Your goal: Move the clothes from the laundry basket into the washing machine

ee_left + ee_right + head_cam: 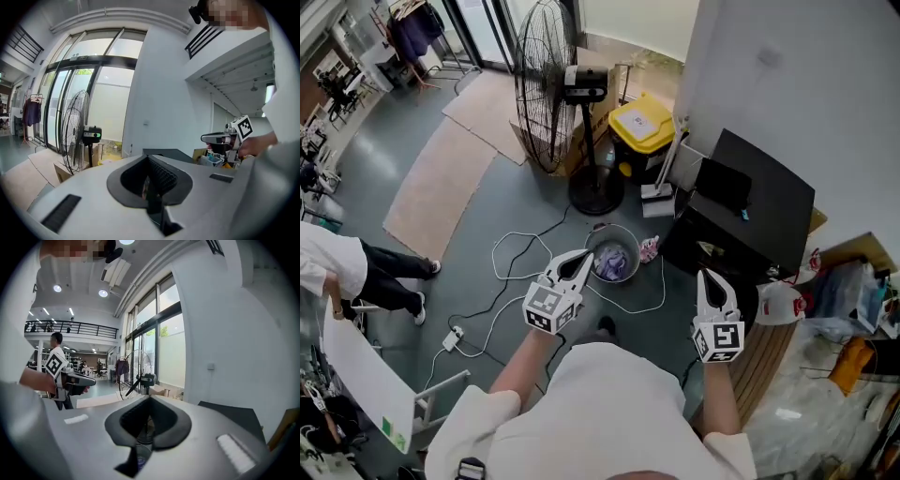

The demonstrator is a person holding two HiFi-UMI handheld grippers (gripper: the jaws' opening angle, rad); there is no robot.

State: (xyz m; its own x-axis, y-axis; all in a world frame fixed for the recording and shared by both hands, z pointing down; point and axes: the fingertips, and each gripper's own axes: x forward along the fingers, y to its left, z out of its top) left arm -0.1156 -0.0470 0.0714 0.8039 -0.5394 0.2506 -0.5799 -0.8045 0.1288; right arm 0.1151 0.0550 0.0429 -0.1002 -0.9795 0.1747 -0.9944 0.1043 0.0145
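Currently both claws are held out in front of the person and neither has hold of anything: the left gripper (580, 260) has its jaws drawn together to a point with nothing between them, and the right gripper (710, 277) is likewise closed and empty, its own view showing only the bare jaw seam. For the task, the laundry basket (592, 246) is a round grey tub on the floor (534, 197), ahead of and below the claws. It lies between the two but plainly closer to the left one, whose tip sits just beside the rim in the head view. It is round, so there is no long axis to line up with, and coming in from above looks like the only way. The clothes (611, 264) are a purple-white heap inside it, piece count cannot be told. A pink garment (649, 248) lies on the floor just beside the basket's right side, outside it. The washing machine (759, 202), which I take to be the black cabinet by the wall (787, 84), stands right of the basket, nearer the right gripper, and its door can't be made out. By my judgement nothing is loaded yet, and the left claw must drop and open over the heap. Counts: two grippers, one basket, one heap, one stray garment, one machine, one pedestal fan (546, 84), one yellow-lid bin (642, 122)
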